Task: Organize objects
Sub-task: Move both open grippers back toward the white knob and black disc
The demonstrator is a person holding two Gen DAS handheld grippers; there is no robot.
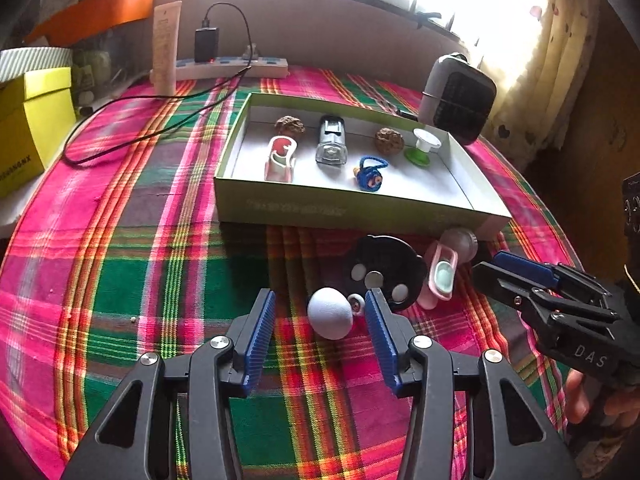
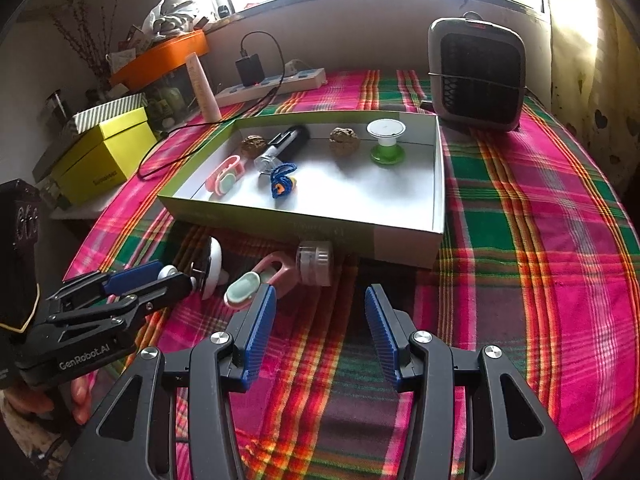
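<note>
While both grippers hang over the near side of the plaid tablecloth (image 2: 520, 240), neither grips anything. Left gripper (image 1: 320, 308): jaws apart around a white ball-shaped piece (image 1: 330, 318), pads not pressing it. Right gripper (image 2: 320, 306): jaws apart, only cloth between them. Loose items sit along the near wall of the shallow open box (image 2: 400, 242): black disc with round magnets (image 1: 384, 270), pink clip (image 2: 260, 280), clear round cap (image 2: 314, 266) touching the box wall. Inside the box: two walnuts, green-white spool (image 2: 386, 142), blue knit toy (image 2: 282, 182), another pink clip, clear-and-black tube. Open cloth right of the box, up to the table edge. Small heater (image 2: 478, 74) behind the box's far right corner; power strip (image 2: 272, 84) and yellow box (image 2: 102, 152) at far left, window behind
</note>
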